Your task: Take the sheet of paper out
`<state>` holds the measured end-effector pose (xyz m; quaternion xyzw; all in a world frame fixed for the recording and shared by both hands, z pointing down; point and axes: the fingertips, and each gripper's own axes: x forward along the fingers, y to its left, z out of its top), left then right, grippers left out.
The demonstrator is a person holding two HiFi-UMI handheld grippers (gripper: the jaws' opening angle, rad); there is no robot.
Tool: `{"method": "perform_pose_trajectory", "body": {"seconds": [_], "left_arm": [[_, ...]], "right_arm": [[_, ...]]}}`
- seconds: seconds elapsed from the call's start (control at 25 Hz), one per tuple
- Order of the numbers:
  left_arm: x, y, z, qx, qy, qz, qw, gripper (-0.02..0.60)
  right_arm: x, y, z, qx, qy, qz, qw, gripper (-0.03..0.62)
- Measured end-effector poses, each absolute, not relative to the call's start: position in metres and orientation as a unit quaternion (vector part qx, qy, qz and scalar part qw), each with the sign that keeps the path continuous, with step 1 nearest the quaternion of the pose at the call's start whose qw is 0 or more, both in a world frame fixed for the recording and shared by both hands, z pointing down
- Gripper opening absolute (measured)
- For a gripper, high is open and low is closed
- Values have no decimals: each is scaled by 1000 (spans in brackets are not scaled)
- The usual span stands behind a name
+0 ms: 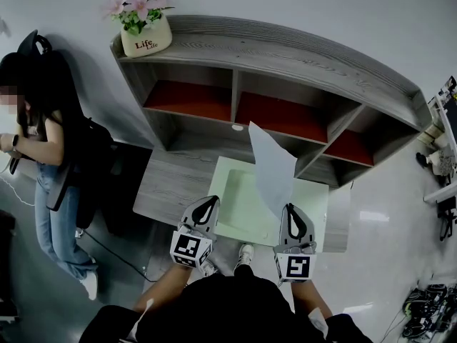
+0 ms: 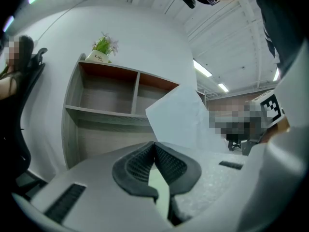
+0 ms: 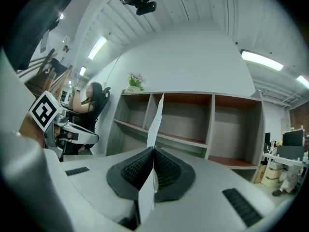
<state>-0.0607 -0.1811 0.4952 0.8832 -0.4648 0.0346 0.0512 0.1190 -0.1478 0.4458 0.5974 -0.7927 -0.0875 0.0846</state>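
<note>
A white sheet of paper (image 1: 275,166) stands up over a pale green folder (image 1: 243,216) that lies flat on the grey desk (image 1: 171,184). My right gripper (image 1: 291,209) is shut on the sheet's lower corner. In the right gripper view the paper (image 3: 155,117) runs edge-on between the closed jaws of that gripper (image 3: 153,150) and rises above them. My left gripper (image 1: 213,201) sits at the folder's near left corner. In the left gripper view this gripper (image 2: 154,144) has its tips together with nothing seen between them, and the sheet (image 2: 178,117) shows beyond to the right.
A grey shelf unit (image 1: 285,59) with red-backed compartments rises behind the desk, and a flower pot (image 1: 146,38) stands on its left end. At the far left a person (image 1: 43,141) stands by a dark chair. Boxes and cables (image 1: 428,306) lie on the floor at the right.
</note>
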Motion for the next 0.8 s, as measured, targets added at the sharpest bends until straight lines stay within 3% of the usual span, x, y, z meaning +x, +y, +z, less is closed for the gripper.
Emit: {"method": "perform_pose_trajectory", "body": {"seconds": [0.48, 0.8], "left_arm": [[-69, -183, 492, 880, -470, 32, 50, 8], [-75, -183, 491, 878, -476, 31, 51, 8]], "right_arm": [[105, -154, 445, 593, -796, -95, 75, 23], [98, -152, 455, 583, -800, -72, 124, 23]]}}
